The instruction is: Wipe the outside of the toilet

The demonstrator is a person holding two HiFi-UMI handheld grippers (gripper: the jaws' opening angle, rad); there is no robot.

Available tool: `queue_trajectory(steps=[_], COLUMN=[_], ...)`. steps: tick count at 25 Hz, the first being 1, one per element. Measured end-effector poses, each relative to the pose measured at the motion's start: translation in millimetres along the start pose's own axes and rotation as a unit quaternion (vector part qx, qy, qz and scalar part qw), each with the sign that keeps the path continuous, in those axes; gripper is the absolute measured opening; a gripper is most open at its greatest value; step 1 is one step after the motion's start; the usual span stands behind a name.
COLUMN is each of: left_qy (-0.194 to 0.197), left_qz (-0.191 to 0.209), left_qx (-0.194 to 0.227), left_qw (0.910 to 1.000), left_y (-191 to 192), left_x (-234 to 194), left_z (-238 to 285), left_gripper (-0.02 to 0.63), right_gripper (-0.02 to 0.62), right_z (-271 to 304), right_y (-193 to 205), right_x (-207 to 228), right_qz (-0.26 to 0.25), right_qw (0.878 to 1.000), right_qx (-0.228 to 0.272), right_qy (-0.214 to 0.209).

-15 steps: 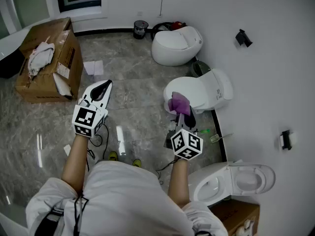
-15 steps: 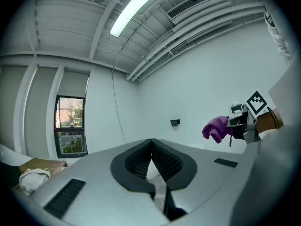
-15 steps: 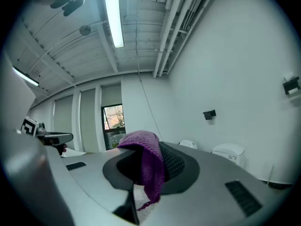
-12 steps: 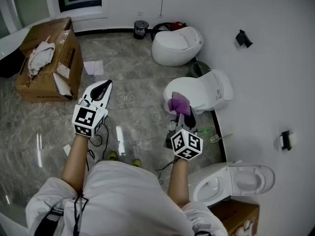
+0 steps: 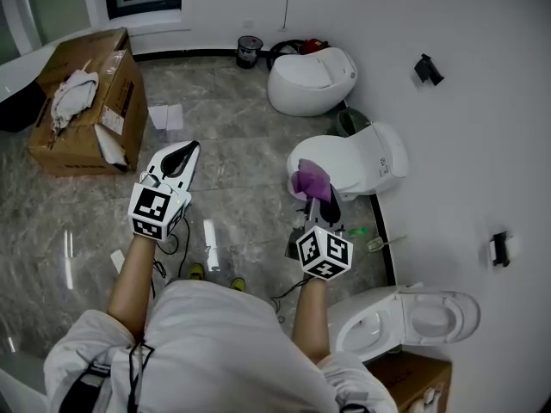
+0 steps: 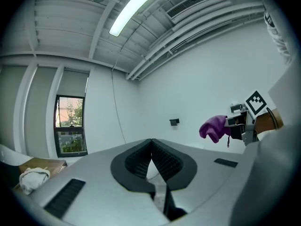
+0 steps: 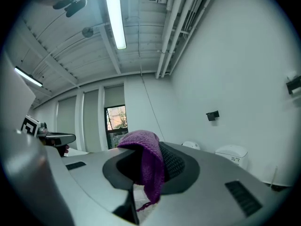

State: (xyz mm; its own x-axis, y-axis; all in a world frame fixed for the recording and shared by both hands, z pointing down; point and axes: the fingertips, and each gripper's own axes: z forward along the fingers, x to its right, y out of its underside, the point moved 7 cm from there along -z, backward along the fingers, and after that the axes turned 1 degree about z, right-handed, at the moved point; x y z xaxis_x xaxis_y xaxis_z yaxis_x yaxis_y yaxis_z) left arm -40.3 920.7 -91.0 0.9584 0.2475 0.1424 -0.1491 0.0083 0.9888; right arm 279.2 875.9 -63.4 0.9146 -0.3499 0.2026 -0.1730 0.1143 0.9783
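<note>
Left gripper [image 5: 183, 151]: jaws closed tip to tip, nothing between them; held over the floor [image 5: 245, 140], well left of the toilets.
Right gripper [image 5: 315, 198]: clamped on a purple cloth [image 5: 310, 181]; held out ahead of the person's right forearm, pointing toward the toilet [image 5: 357, 162].
Cloth: bunched over the jaw tips, with a fold and a loose thread hanging down between the jaws in the right gripper view.
Toilet: white, lid down, back to the wall [image 5: 482, 101] on the right; middle one of three along that wall.
Cloth and toilet: from above, cloth overlaps the front rim of the bowl; touching or held just above it, hard to tell from this angle.
Second toilet [image 5: 312, 79]: white, rounded, lid down, farther along the wall, near the far corner.
Third toilet [image 5: 405, 317]: lid up, bowl open, close to the person's right side.
Box [image 5: 86, 101]: brown cardboard, on the floor at far left, a white rag [image 5: 69, 93] draped over its top.
Floor: grey marble, glossy, with sheets of white paper [image 5: 164, 117] lying beside the box.
</note>
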Motion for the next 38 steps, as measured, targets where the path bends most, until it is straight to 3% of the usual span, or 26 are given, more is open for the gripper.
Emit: queue_trajectory(steps=[10,24,32,38], left_qy=[0.008,-0.007,-0.013,-0.007], left_qz=[-0.002,0.0,0.001,-0.003], left_qx=[-0.018,-0.033,-0.031,-0.033], left_qw=[0.9998,0.9994,0.9994,0.9994], left_y=[7.0,16.2,18.8,31.6], left_x=[30.6,86.1,74.8,41.2], left_z=[11.8,51.2,88.1,126.5], left_gripper=[0.017,0.017,0.017,0.017], right_gripper=[0.089,0.089,0.089,0.089], right_z=[-6.4,14.4,52.5,101.4], right_y=[3.2,4.3,8.6,17.3], right_x=[30.8,92.6,108.5,105.1], right_qz=[0.009,0.013,0.015,0.019], right_qw=[1.0,0.999,0.999,0.999], right_qx=[-0.006,-0.013,-0.021,-0.025], right_qy=[0.001,-0.03,-0.032,-0.025])
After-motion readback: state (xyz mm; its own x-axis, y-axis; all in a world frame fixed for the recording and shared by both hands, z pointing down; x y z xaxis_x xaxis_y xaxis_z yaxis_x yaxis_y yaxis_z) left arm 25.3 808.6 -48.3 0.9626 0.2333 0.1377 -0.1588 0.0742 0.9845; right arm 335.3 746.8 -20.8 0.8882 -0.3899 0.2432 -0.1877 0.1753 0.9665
